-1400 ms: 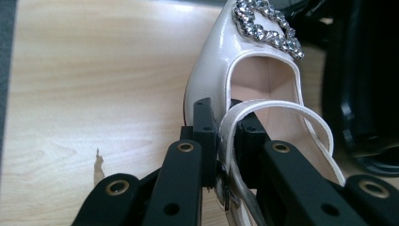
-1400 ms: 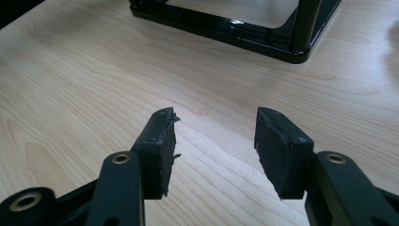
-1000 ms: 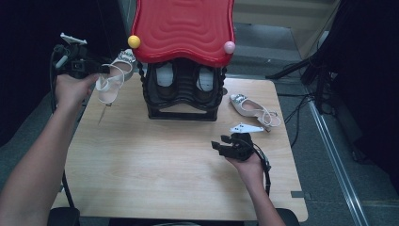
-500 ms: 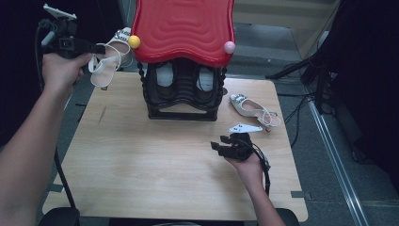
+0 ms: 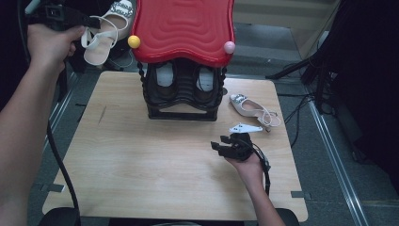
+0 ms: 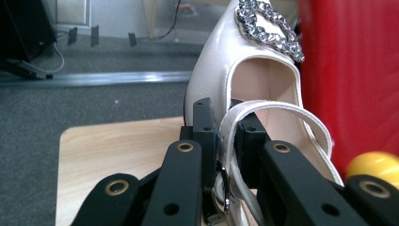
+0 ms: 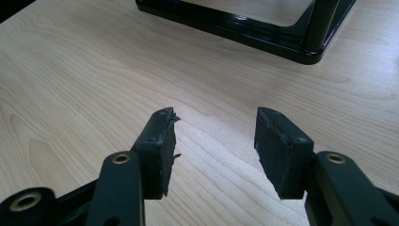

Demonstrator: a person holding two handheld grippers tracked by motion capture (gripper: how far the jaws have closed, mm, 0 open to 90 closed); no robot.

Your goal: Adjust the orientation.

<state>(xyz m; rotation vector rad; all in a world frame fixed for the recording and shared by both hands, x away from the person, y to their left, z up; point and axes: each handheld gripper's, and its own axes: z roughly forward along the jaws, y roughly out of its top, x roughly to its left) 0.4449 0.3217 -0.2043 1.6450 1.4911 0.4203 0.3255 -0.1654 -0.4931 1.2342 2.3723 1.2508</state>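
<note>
White sandal [image 6: 244,89] hangs clamped by its strap in the left gripper [image 6: 226,136]; right gripper [image 7: 214,141] jaws apart

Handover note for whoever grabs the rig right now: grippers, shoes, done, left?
Left gripper: shut on the strap of a white patent slingback shoe with a rhinestone buckle, held high beside the red wavy top of the black shoe rack.
Right gripper: open, nothing between the jaws, low over the light wooden table.
Matching second white shoe lies on the table right of the rack.
Done: first shoe lifted.
Left, probably: place it on the rack, then fetch the second.
</note>
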